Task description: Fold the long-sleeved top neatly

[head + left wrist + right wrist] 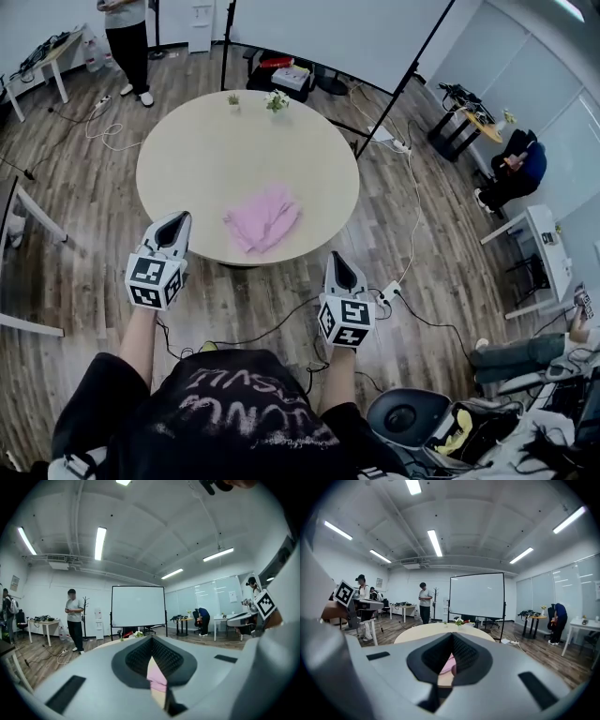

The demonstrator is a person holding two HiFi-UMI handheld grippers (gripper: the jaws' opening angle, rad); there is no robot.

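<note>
A pink long-sleeved top [263, 217] lies crumpled in a loose heap near the front edge of the round beige table [216, 141]. My left gripper [177, 223] hovers shut at the table's front left rim, left of the top and apart from it. Off the table's front right edge my right gripper [338, 266] is shut too, holding nothing. In the left gripper view a strip of the pink top [156, 676] shows through the closed jaws. A sliver of pink top [449, 665] shows likewise in the right gripper view.
Two small potted plants [276, 100] stand at the table's far edge. A person [128, 42] stands beyond the table at the back left; a whiteboard stand [412, 66] rises behind it. Cables [281, 319] trail over the wooden floor by my feet. A swivel chair [405, 417] sits at lower right.
</note>
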